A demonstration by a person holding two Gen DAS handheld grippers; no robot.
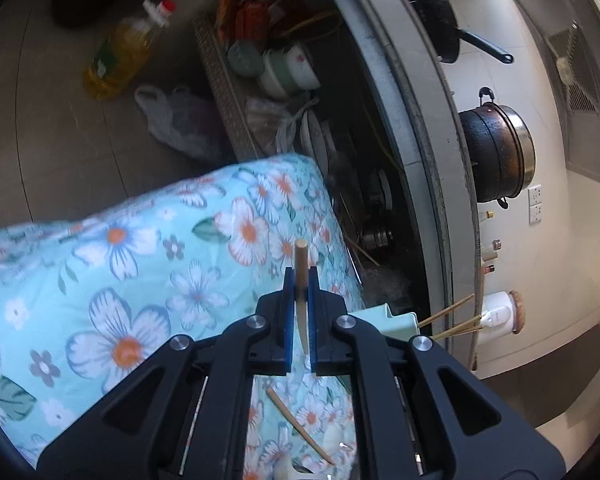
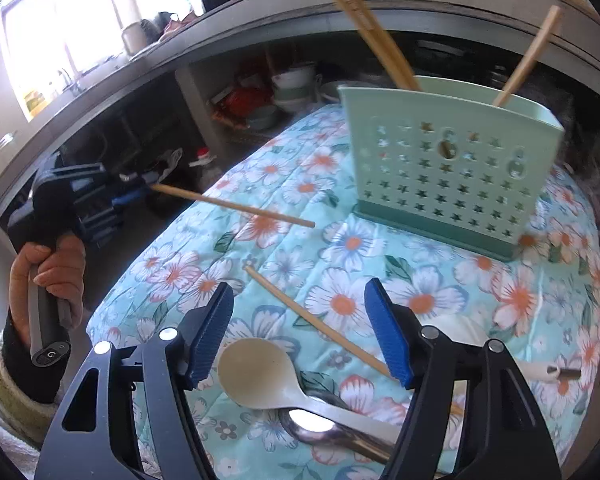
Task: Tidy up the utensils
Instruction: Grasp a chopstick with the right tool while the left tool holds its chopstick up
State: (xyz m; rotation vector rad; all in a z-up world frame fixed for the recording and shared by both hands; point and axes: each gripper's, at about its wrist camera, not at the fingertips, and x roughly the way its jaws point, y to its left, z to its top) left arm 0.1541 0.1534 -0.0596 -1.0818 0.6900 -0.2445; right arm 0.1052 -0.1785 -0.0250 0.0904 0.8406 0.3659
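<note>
The left gripper (image 1: 301, 312) was shut tight on one chopstick (image 1: 301, 280). The stick ran between the two blue pads (image 1: 287, 320), and its flat end poked out past the fingertips toward 12 o'clock in the left wrist view. From the right wrist view, the same gripper (image 2: 140, 188) sat at about 9 o'clock, held in a person's hand (image 2: 52, 276), and the held chopstick (image 2: 236, 206) stuck out over the table toward 3 o'clock, up in the air.

The right gripper (image 2: 300, 328) was open. Its jaws stood wide apart and nothing was pressed between them. It hung over the flowery cloth (image 2: 260, 152) that covered the table.

Below it, at about 6 o'clock, lay a pale plastic spoon (image 2: 256, 372). A shiny metal spoon (image 2: 320, 432) lay just beside it, touching its handle. A second chopstick (image 2: 316, 320) lay flat on the cloth, slanting from the middle toward 4 o'clock, and went under the right blue pad (image 2: 388, 336) in the picture.

At about 1 o'clock stood a green holder (image 2: 448, 168) with star holes. It stood upright on the cloth. Three chopsticks were in it, two (image 2: 364, 28) leaning toward 11 o'clock and one (image 2: 528, 56) leaning toward 1 o'clock.
</note>
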